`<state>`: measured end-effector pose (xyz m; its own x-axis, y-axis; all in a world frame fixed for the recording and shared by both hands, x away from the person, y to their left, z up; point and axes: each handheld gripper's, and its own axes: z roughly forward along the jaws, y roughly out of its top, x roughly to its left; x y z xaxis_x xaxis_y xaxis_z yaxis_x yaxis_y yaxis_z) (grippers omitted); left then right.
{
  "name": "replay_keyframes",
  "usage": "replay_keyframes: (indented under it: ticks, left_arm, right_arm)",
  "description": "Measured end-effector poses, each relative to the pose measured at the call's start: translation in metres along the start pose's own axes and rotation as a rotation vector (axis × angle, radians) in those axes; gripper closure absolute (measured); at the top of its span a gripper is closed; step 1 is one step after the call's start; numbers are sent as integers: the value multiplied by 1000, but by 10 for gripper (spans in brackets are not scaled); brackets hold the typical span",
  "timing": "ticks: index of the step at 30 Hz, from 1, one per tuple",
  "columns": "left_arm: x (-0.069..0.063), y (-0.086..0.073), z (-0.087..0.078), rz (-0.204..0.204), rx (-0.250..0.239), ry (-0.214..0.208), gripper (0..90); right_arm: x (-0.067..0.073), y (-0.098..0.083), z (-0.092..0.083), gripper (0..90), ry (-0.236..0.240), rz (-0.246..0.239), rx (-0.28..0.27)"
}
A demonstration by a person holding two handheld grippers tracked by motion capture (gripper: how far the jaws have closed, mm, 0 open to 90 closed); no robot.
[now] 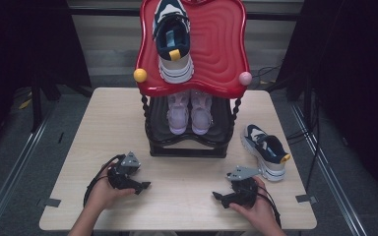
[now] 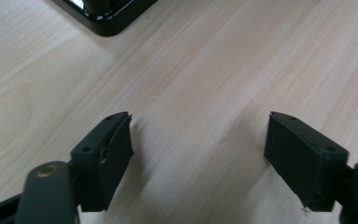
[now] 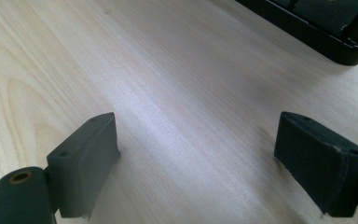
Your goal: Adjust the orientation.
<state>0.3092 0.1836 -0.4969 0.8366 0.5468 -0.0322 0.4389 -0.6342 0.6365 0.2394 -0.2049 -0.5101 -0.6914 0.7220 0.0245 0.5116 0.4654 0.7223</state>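
A two-tier rack stands at the back middle of the table, with a red wavy top shelf (image 1: 221,54) and a black lower shelf (image 1: 216,140). One navy-and-white sneaker (image 1: 173,42) lies on the red shelf. A pale pink pair of shoes (image 1: 189,112) sits on the lower shelf. A second navy-and-white sneaker (image 1: 266,151) rests on the table to the right of the rack. My left gripper (image 1: 145,186) (image 2: 198,140) lies low over the bare table at the front left, open, nothing between its jaws. My right gripper (image 1: 217,196) (image 3: 196,149) rests at the front right, open and empty.
The light wooden table (image 1: 118,123) has bare room to the left of the rack and between my two hands. The rack's black base corner (image 2: 107,21) (image 3: 326,37) lies ahead of each gripper. Dark curtains and floor cables flank the table.
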Motion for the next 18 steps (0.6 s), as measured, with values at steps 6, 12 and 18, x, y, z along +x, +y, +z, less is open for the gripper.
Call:
replay_keyframes:
  ticks: [6,12,18]
  left_arm:
    - [-1,-7,1,7,-51,-3,174]
    - [-2,-10,2,6,-71,-3,152]
    - [-3,-13,2,13,-98,-6,134]
  right_arm:
    - [-1,2,-4,137,11,-10,45]
    - [-7,0,-11,147,24,6,73]
    - [-13,2,-21,165,58,17,76]
